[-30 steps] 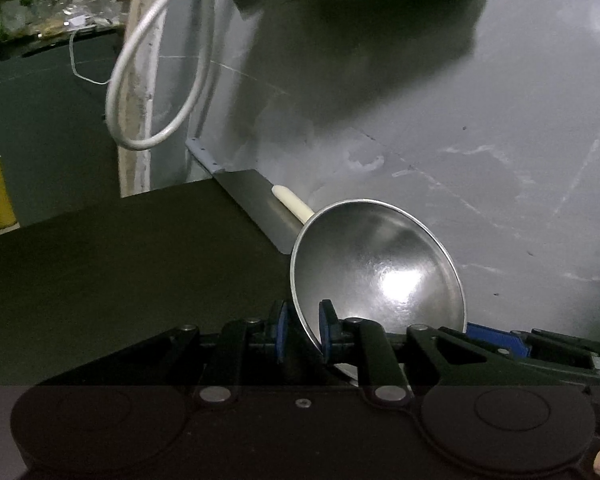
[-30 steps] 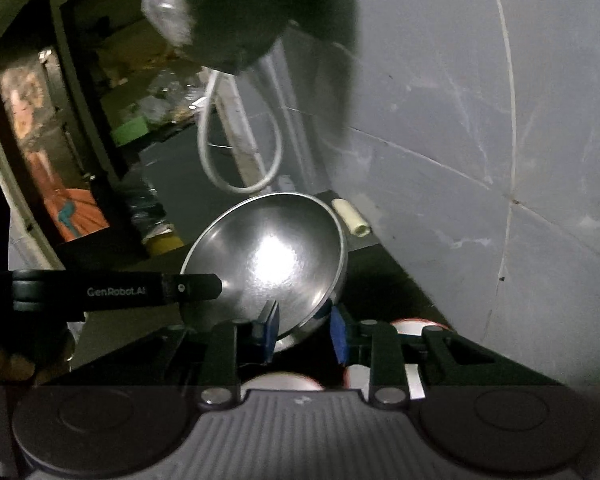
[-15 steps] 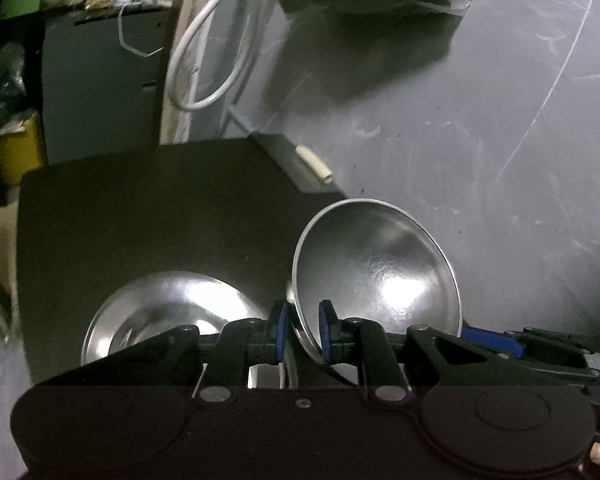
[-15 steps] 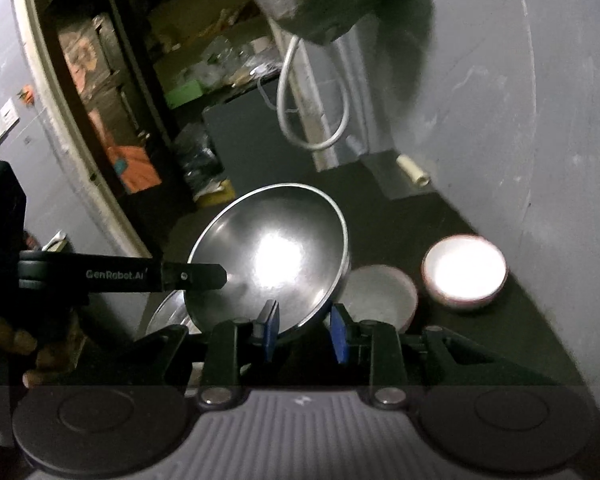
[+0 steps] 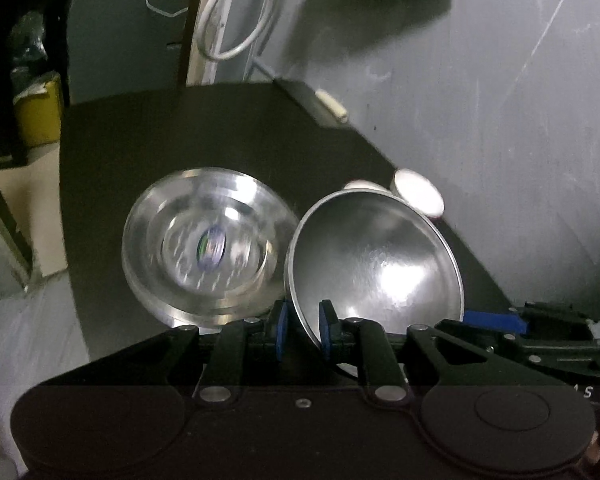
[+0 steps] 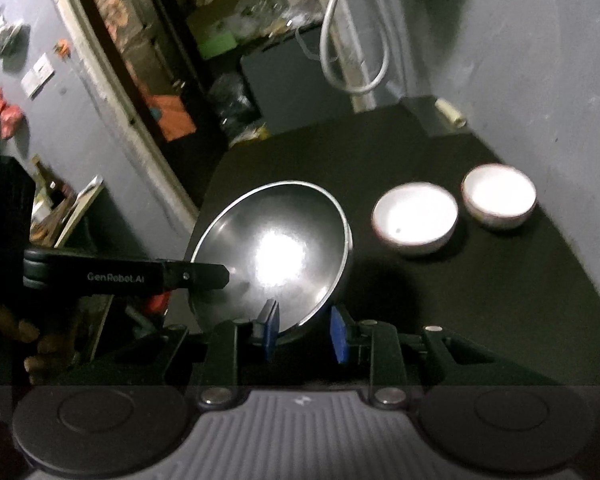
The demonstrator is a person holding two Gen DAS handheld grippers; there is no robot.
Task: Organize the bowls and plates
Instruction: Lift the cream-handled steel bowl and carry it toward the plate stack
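Both grippers carry one steel bowl (image 5: 374,256) between them, tilted and held above the dark table (image 6: 500,292). The left gripper (image 5: 302,330) has its jaws clenched on the bowl's rim, one blue pad inside and one outside. The right gripper (image 6: 304,334) grasps the opposite rim the same way, its jaws standing a little wider across the thicker curve of the wall. Seen from the right wrist, the left gripper's black finger reaches in from the left to the bowl's far edge.

Taking the steel bowl as the landmark: just left of it and lower down, in the left wrist view, a stack of steel plates (image 5: 204,248) rests on the table, blurred, with a small sticker at its centre. To the bowl's right, two white bowls (image 6: 416,218) sit side by side on the table, close together but not touching, near the grey wall (image 6: 540,80).

As a judgement, the sorting is partly done: the plates look already gathered into one pile and the white bowls are grouped as a pair. What remains is to set the steel bowl down, probably either beside the white bowls or near the plates; which spot is meant cannot be told. Whether other dishes wait outside these views is also unknown.
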